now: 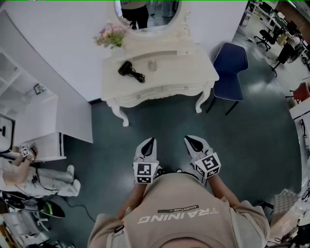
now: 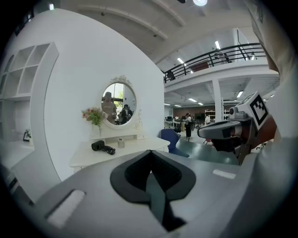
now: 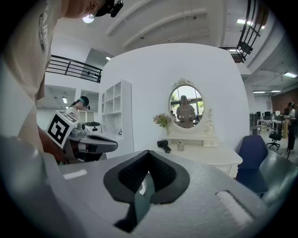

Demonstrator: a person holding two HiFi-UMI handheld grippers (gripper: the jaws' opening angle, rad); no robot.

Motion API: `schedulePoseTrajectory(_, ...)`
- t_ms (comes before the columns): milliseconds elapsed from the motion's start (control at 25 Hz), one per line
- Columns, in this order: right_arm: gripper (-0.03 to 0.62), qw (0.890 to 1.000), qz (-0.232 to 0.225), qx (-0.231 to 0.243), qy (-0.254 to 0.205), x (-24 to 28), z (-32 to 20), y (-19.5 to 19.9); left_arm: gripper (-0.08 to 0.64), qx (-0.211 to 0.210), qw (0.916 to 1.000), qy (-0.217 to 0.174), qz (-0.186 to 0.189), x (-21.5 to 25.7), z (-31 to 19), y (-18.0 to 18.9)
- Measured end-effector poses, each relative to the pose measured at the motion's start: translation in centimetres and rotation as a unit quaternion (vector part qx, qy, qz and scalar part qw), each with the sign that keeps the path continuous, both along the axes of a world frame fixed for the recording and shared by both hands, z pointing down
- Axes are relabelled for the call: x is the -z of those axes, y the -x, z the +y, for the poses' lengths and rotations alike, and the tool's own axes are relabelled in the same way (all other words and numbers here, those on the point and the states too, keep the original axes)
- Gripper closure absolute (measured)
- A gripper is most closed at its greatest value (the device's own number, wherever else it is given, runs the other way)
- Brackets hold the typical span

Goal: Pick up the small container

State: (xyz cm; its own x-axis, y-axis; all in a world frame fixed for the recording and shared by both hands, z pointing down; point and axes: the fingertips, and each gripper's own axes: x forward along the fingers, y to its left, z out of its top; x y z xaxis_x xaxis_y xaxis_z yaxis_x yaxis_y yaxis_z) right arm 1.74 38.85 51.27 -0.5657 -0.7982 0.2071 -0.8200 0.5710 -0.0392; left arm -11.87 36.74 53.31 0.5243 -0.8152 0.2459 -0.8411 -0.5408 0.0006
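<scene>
Both grippers hang low in front of the person, well back from the furniture. The left gripper (image 1: 149, 143) has its jaws pressed together with nothing between them, and the right gripper (image 1: 193, 141) likewise has its jaws closed and empty. Bare dark floor (image 1: 160, 123) lies between them and the white desk (image 1: 160, 90), so nothing blocks the walk up to it.

The small container (image 1: 152, 65) stands upright towards the back of the desk, near its middle. It looks like a short, rigid cylinder, probably light and smooth-sided, though it is too small here to tell the material. A pinch across its sides at mid height seems best.

A black hair dryer (image 1: 127, 69) lies near its left with its cord trailing forward, so coming in from the front or right looks cleaner. Pink flowers (image 1: 111, 35) and an oval mirror (image 1: 145, 12) stand behind; a blue chair (image 1: 230, 65) sits at the desk's right.
</scene>
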Motion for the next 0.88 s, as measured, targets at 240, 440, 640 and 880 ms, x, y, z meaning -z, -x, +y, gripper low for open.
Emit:
schedulePoseTrajectory(240,0.591,1.0,0.001,-0.009,-0.001,-0.2,-1.8,1.7,0.543,-0.004,1.0,0.007,0.002,-0.6,-1.9,1.6)
schedulePoseTrajectory(440,0.589,0.999,-0.001,-0.046,0.0,0.0,-3.1,2.1,0.542,-0.018,0.9998,0.012,0.001,-1.0,-3.0,2.4)
schedulePoseTrajectory(640,0.589,0.998,0.005,-0.059,0.017,-0.9,-3.0,3.2,0.543,-0.025,0.9996,0.009,-0.008,-1.8,-3.9,3.0)
schedulePoseTrajectory(880,0.589,0.996,0.034,-0.065,0.045,-2.9,-2.6,1.9,0.543,-0.052,0.9977,0.042,-0.002,-3.9,-4.0,1.4)
